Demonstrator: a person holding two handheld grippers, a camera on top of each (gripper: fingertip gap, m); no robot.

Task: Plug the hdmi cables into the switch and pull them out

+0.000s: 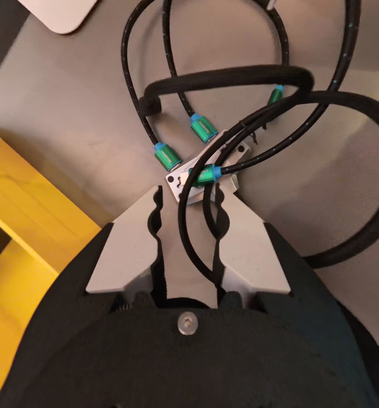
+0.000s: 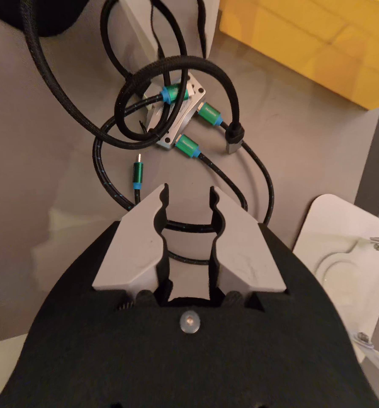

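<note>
Grey table (image 2: 51, 154): only right wrist view shows loose green plug (image 2: 138, 171).

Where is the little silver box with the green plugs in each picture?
Left wrist view: the switch lies at centre, just beyond the left gripper tips, under looping cables.
Right wrist view: the switch sits above centre, well beyond the right gripper, with black cable loops across it.
Shared landmark: the yellow box, lower left in the left wrist view, upper right in the right wrist view.
</note>
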